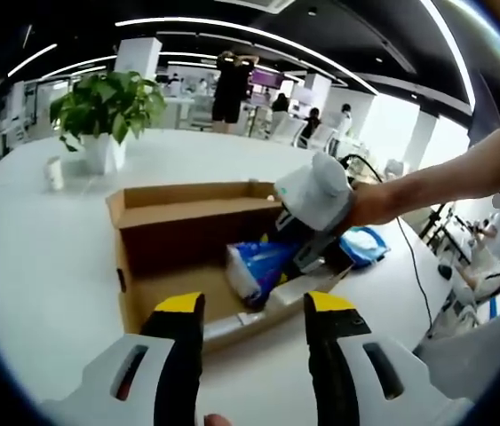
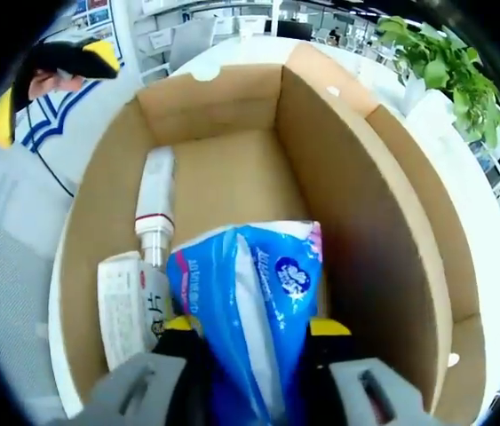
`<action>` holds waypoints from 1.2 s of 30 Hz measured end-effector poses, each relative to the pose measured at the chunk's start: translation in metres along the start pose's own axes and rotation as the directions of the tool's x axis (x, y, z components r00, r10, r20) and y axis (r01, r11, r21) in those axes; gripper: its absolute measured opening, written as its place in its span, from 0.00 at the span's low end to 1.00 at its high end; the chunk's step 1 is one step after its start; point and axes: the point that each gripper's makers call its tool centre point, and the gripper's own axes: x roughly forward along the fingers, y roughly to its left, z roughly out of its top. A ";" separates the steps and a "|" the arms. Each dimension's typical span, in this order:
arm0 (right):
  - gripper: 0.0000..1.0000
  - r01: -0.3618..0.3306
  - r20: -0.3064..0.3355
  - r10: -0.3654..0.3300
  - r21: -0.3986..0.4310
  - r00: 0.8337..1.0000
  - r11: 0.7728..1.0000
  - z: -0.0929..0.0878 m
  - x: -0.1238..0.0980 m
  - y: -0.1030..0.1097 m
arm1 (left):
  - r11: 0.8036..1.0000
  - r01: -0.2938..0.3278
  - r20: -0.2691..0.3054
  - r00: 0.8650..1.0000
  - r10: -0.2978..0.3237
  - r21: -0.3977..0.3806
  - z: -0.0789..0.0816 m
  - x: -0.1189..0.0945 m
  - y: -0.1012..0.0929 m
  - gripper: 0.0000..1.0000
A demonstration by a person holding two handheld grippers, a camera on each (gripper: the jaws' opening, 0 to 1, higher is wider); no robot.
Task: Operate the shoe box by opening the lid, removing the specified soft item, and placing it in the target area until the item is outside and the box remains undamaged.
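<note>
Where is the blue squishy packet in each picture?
Left gripper view: blue packet sits low in the middle, inside the cardboard box, under the right claw.
Right gripper view: it is bottom centre, pinched by that claw.
Shared landmark: the potted plant.

Left gripper (image 1: 255, 312): grey-white body, black jaws, yellow tips; right gripper (image 2: 254, 330) same colours, bare forearm (image 1: 445, 182)
</note>
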 end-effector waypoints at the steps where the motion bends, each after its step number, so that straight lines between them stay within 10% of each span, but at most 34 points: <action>1: 0.33 0.002 -0.001 -0.002 0.003 1.000 1.000 0.001 -0.001 0.000 | 1.000 0.000 -0.001 1.000 0.000 -0.001 0.000 0.000 0.000 0.46; 36: 0.30 0.061 0.132 -0.070 0.074 0.989 0.995 0.040 -0.072 -0.010 | 0.999 0.031 -0.021 0.999 -0.030 0.031 -0.003 0.003 -0.014 0.47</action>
